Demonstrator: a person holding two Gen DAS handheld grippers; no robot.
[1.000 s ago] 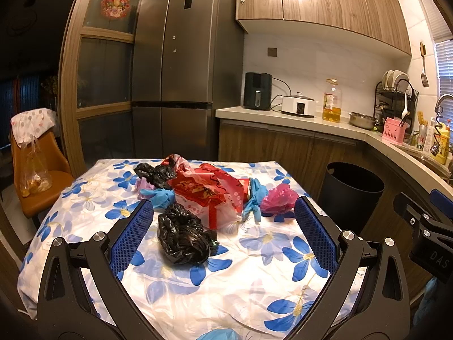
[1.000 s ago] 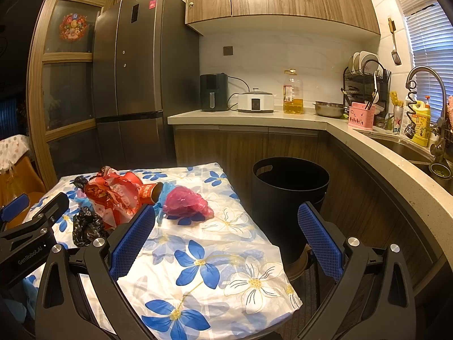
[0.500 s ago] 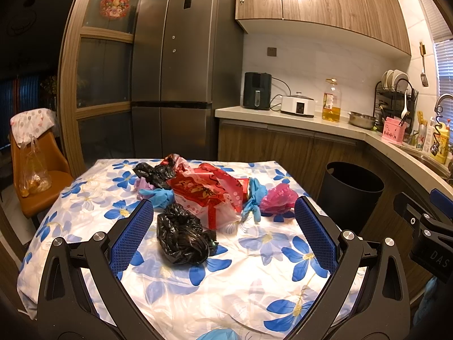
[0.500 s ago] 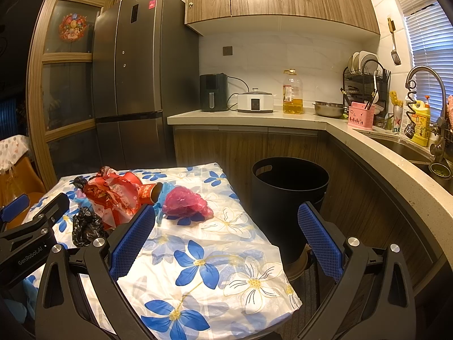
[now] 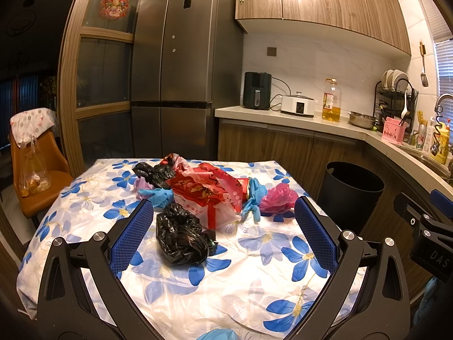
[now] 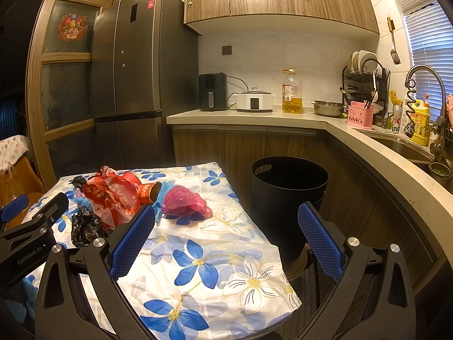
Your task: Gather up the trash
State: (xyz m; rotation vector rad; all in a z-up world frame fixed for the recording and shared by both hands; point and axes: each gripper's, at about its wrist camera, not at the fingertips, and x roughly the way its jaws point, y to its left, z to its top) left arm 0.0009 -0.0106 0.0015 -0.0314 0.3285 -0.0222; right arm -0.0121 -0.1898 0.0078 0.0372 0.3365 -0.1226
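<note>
A heap of trash lies on the flowered tablecloth (image 5: 254, 269): a crumpled black bag (image 5: 181, 236), a red and white bag (image 5: 206, 192), blue gloves (image 5: 253, 195), a pink bag (image 5: 277, 198) and a second black bag (image 5: 153, 171) at the back. My left gripper (image 5: 223, 235) is open and empty, held above the table, short of the near black bag. My right gripper (image 6: 226, 236) is open and empty over the table's right edge, with the pink bag (image 6: 185, 201) ahead on the left. A black bin (image 6: 288, 198) stands on the floor right of the table.
A kitchen counter (image 6: 368, 141) with appliances, an oil bottle and a sink runs behind and right of the bin. A tall fridge (image 5: 181, 85) stands behind the table. An orange chair (image 5: 36, 175) with a hanging bag is at the left.
</note>
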